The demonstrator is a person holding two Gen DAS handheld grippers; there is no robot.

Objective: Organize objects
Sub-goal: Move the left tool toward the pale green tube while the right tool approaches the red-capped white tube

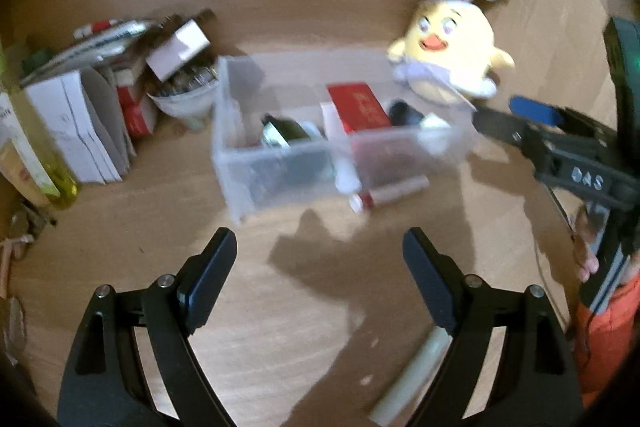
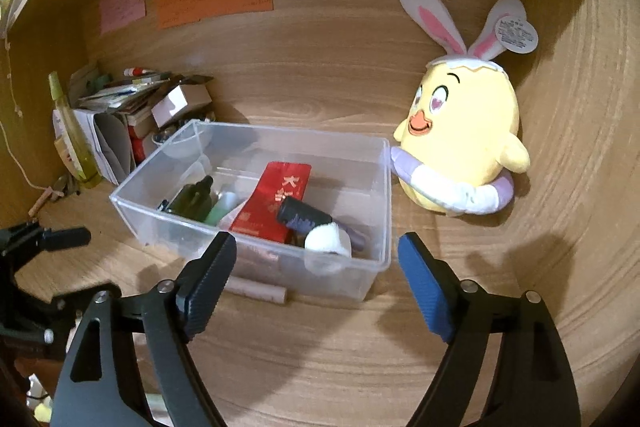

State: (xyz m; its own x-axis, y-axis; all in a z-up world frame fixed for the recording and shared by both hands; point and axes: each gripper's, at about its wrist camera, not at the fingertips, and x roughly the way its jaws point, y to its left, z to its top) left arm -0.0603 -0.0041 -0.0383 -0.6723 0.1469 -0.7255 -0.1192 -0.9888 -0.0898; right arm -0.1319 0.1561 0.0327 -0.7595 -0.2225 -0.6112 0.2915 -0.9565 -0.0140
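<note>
Both grippers, left gripper (image 1: 320, 267) and right gripper (image 2: 316, 275), stand wide open and empty. Next, one should grasp the tube (image 2: 260, 293) lying at lower centre, just before the clear box (image 2: 384, 195), squarely across its middle.

A bin (image 2: 384, 187) is set on the worktop (image 2: 320, 347), and a packet (image 2: 276, 203), a bottle (image 2: 192, 201) and a tube (image 2: 316, 221) are held in it. A plush toy (image 2: 464, 143) is placed just right of the bin, against the back wall, while a stack of boxes and papers (image 2: 120, 115) is piled to the bin's left. A stick (image 2: 260, 293) is laid on the worktop just before the bin's front wall.
</note>
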